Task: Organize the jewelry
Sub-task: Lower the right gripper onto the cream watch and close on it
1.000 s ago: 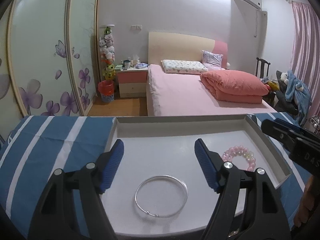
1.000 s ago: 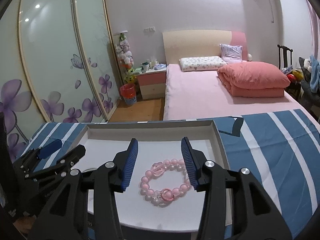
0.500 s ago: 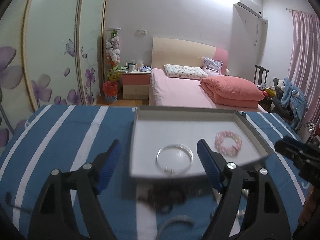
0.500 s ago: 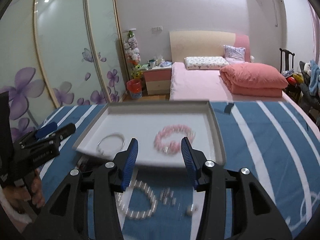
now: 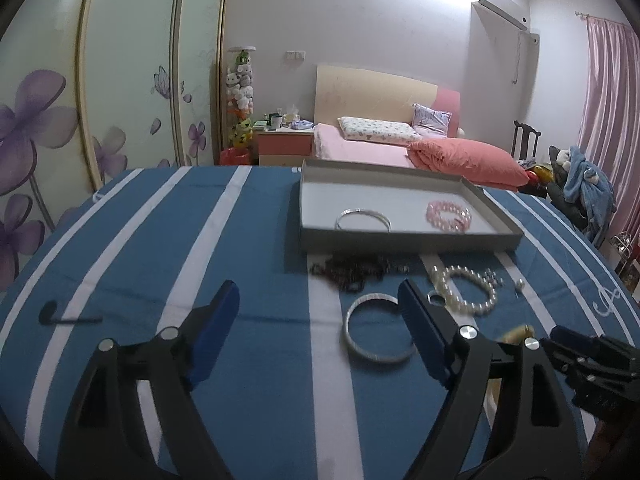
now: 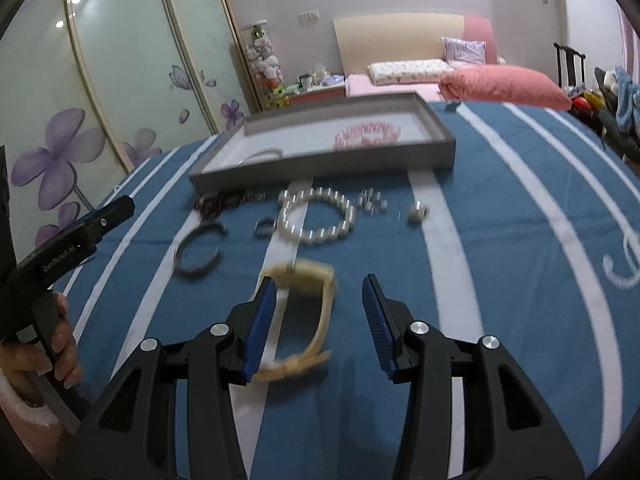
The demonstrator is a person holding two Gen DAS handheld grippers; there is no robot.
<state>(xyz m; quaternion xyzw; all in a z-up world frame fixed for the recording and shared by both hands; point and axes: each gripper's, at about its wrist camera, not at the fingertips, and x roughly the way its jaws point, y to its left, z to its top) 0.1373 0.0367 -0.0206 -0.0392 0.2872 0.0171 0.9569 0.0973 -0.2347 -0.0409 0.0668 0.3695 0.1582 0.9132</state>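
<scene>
A grey tray (image 5: 412, 237) (image 6: 320, 166) on the blue striped cloth holds a thin silver bangle (image 5: 363, 216) (image 6: 262, 154) and a pink bead bracelet (image 5: 449, 214) (image 6: 368, 133). In front of it lie a dark bead bracelet (image 5: 352, 272) (image 6: 224, 200), a pearl bracelet (image 5: 466, 288) (image 6: 316, 216), a silver bangle (image 5: 378, 332) (image 6: 198, 250), small rings (image 6: 372, 202) and a cream watch (image 6: 304, 312). My left gripper (image 5: 320, 332) is open and empty, the silver bangle beside its right finger. My right gripper (image 6: 318, 320) is open over the cream watch.
A small black hook-shaped item (image 5: 66, 316) lies on the cloth at the far left. A bed (image 5: 400, 148), nightstand (image 5: 285, 142) and sliding wardrobe doors (image 5: 120, 80) stand beyond the table. The table's rounded edge runs along left and right.
Both grippers have pulled back from over the tray toward the near side of the table. The loose jewelry in front of the tray has come into view. Both stay open.
</scene>
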